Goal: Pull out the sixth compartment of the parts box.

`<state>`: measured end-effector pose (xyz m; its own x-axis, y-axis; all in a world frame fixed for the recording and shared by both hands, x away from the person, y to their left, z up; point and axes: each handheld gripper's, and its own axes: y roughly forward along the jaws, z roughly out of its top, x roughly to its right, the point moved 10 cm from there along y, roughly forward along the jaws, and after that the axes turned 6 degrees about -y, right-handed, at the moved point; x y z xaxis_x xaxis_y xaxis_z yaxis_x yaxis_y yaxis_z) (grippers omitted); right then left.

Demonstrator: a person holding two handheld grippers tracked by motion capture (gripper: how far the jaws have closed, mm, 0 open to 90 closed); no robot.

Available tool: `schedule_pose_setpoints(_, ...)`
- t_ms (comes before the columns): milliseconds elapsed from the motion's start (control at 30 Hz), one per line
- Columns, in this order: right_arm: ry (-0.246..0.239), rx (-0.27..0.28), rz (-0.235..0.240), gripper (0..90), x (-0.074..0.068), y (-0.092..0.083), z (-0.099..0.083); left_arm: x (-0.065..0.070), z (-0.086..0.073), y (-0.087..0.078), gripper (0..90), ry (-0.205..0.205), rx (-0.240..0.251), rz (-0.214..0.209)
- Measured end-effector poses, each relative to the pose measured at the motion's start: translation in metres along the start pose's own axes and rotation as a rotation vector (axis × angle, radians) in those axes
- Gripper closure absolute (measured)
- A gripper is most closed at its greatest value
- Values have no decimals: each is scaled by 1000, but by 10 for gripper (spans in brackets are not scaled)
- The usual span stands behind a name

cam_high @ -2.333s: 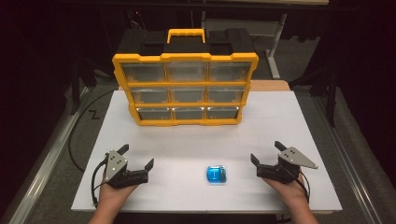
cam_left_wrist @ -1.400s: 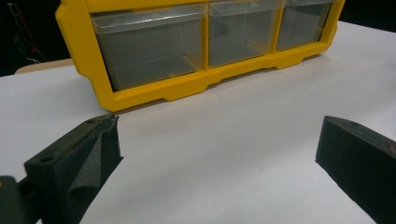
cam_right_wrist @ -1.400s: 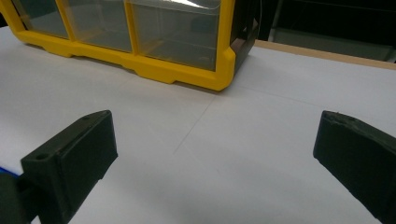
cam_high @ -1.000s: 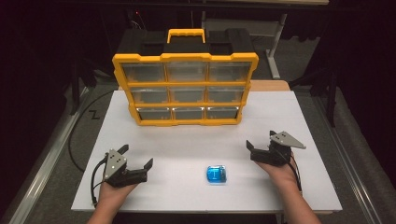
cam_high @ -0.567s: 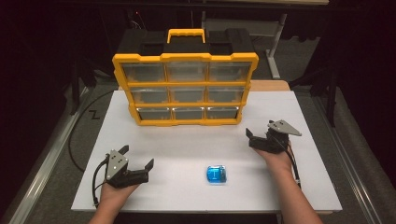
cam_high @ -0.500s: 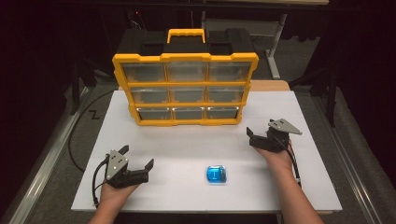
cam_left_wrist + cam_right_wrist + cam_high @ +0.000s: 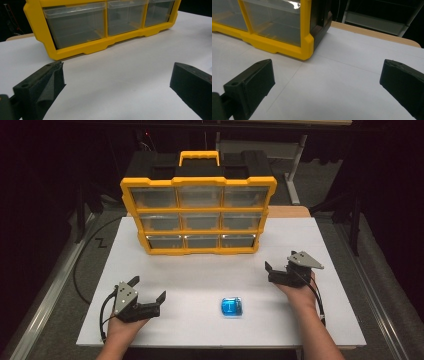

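The right tongs, jaws spread and empty, hover near the lower right corner of the yellow plastic drawer organizer with clear bins, which stands upright at the back of the white table. It lies ahead and leftward of them. The left tongs, likewise open, are well apart from it.

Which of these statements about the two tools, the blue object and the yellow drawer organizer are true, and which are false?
1. Both tools stand open. True: the left tool and the right tool have their jaws spread, holding nothing.
2. The blue object sits inside a drawer. False: it lies on the white table, between the hands.
3. The drawer organizer has nine clear drawers. True.
4. The right tool grips the organizer's handle. False: it is apart from the organizer, low over the table near its right corner.
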<state>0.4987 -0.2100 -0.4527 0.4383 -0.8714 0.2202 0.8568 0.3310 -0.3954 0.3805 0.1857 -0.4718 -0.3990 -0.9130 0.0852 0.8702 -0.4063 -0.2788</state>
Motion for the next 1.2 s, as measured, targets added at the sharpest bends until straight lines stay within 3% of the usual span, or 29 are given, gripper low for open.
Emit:
schedule_pose_setpoints(133, -44, -13, -7, 9, -4, -6, -6, 0, 0, -1, 3, 31, -10, 14)
schedule_pose_setpoints(300, -55, -13, 5, 10, -8, -10, -8, 4, 0, -1, 3, 25, -13, -8)
schedule_pose_setpoints(400, -56, -22, 12, 10, -10, -7, -11, 7, -1, -2, 3, 41, -18, -14)
schedule_pose_setpoints(767, -129, -64, -25, 9, -6, -4, -19, 5, -2, -1, 3, 4, -29, -20)
schedule_pose_setpoints(1167, -234, -97, -71, 9, -3, -2, -24, 2, -2, -2, 3, -1, -22, -7)
schedule_pose_setpoints(1200, -243, -99, -74, 10, -3, -2, -24, 4, 1, -4, 3, 2, -5, -11)
